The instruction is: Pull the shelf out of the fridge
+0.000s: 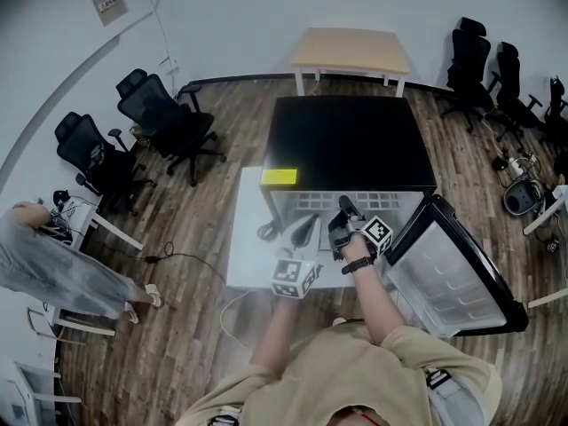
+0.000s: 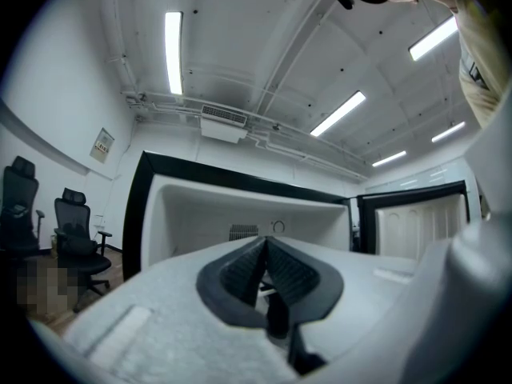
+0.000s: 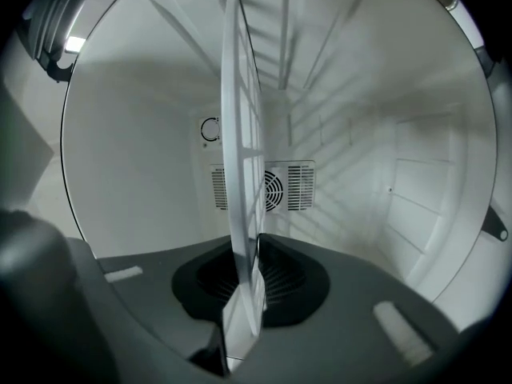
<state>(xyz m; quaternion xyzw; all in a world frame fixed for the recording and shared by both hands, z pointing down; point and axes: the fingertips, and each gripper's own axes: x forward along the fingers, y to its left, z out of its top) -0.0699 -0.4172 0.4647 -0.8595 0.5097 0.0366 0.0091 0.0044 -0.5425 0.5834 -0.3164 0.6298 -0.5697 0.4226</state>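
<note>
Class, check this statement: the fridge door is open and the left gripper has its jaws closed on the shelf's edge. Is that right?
Wrong gripper. The right gripper view shows the right gripper with its jaws closed on the edge of the shelf; the left gripper is shut on nothing. The fridge door is indeed open.

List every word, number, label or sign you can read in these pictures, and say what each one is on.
No text can be read anywhere.
Wall sign: print too small and blurred to read.
Yellow label on top of the fridge: no legible print.
Round mark on the fridge's back wall: no readable characters.
</note>
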